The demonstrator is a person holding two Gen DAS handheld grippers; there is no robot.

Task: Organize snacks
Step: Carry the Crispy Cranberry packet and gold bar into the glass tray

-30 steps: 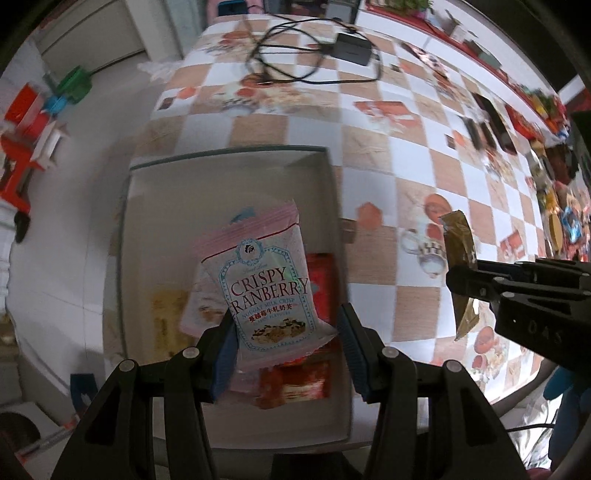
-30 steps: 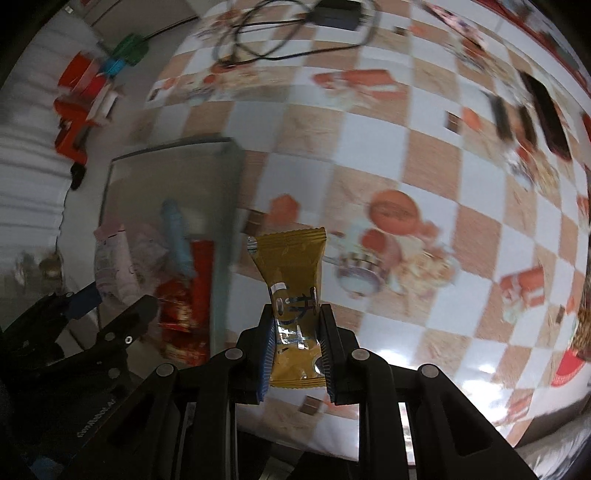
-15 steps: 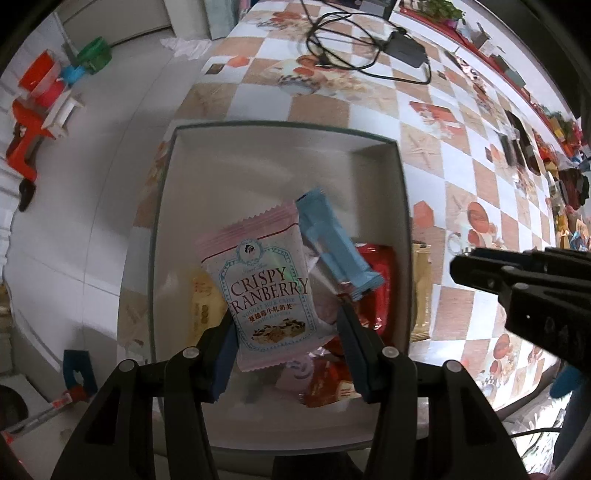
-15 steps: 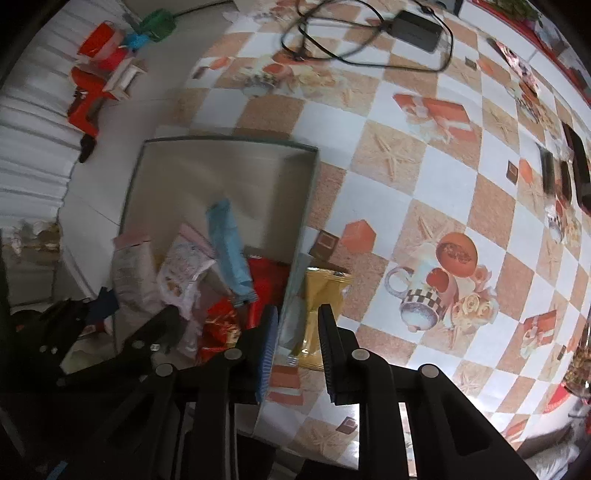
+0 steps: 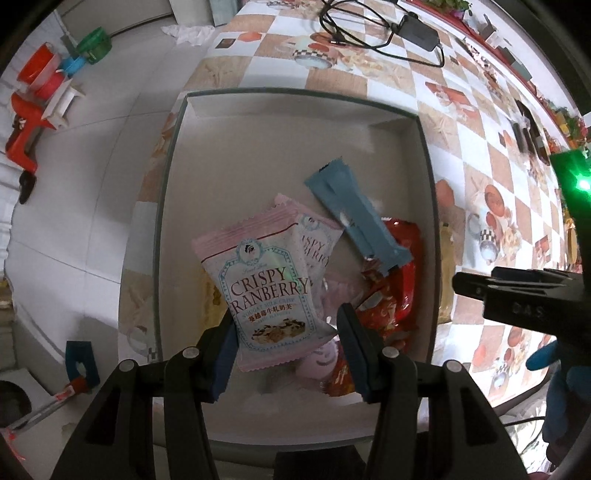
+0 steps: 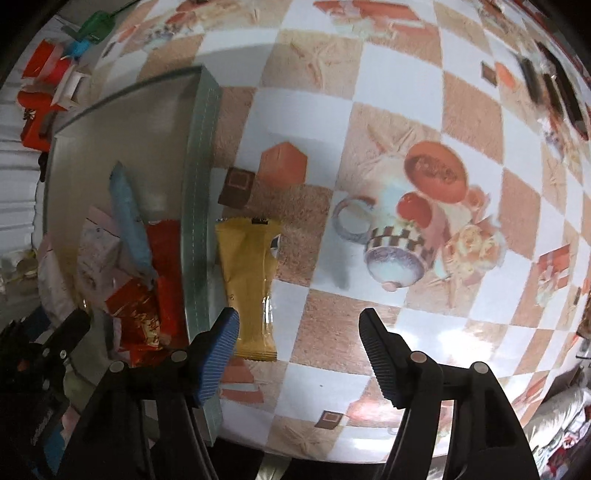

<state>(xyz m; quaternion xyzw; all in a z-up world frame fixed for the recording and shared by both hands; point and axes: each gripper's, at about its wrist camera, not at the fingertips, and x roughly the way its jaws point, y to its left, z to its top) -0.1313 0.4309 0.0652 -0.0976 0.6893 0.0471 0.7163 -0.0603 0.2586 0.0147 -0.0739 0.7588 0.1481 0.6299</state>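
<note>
My left gripper [image 5: 286,332] is shut on a pink Crispy Cranberry packet [image 5: 266,288], held above the grey box [image 5: 295,93]. Inside the box lie a second pink packet [image 5: 319,240], a blue bar [image 5: 354,218] and red packets [image 5: 395,295]. My right gripper [image 6: 299,321] hangs low over the checked tablecloth and its jaws are opening. A yellow packet [image 6: 247,280] lies flat on the cloth just outside the box's wall [image 6: 199,221], beside the left fingertip, with no pad pressing on it. In the left wrist view that yellow packet [image 5: 447,277] shows past the box wall.
A black cable and power adapter [image 5: 417,29] lie at the table's far end. Dark snack packets [image 5: 524,125] line the right side. Red and green items [image 5: 44,81] sit on the floor left of the table. The table's near edge runs just below the box.
The right gripper came down beside the box and let go of the yellow packet, which now lies on the cloth. The left gripper moved over the box and lower with the pink packet.
</note>
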